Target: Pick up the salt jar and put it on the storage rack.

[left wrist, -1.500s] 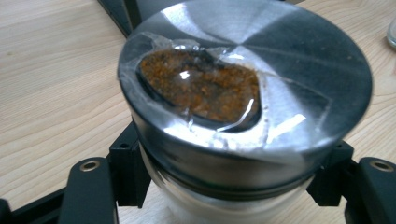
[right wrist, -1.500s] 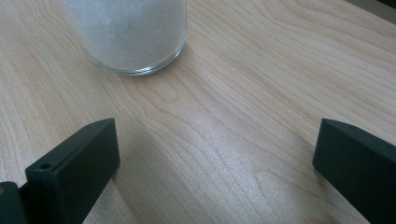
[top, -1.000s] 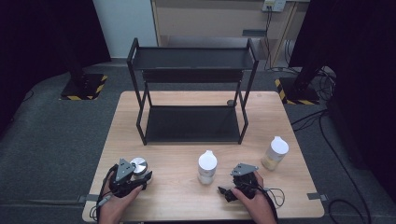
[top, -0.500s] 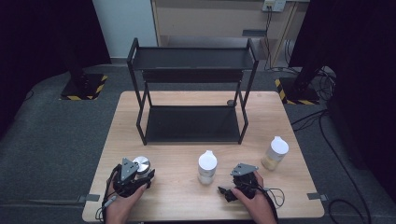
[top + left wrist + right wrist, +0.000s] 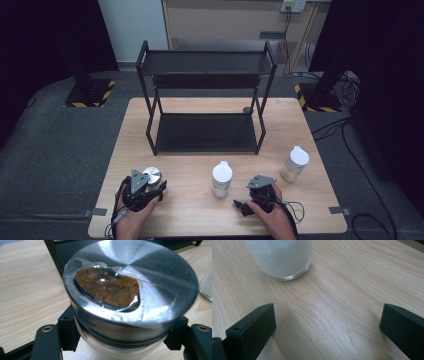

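My left gripper (image 5: 151,187) is shut on a small glass jar (image 5: 152,175) near the table's front left. In the left gripper view the jar (image 5: 130,290) has a shiny metal lid with brown spice behind a clear window, and my black fingers (image 5: 47,340) press on its sides below the lid. My right gripper (image 5: 242,205) rests on the table at the front right, pointing left. Its jaws (image 5: 327,320) stand wide open with bare wood between them. A white-capped jar (image 5: 222,178) of white grains (image 5: 280,257) stands just beyond it, untouched.
A black two-level metal rack (image 5: 205,95) stands at the back middle of the wooden table (image 5: 190,215). A white-capped jar of pale yellow contents (image 5: 294,164) stands at the right. Cables trail from both grippers over the front edge.
The left hand with the metal-lidded jar has edged slightly to the right. The right hand and both other jars have not moved.
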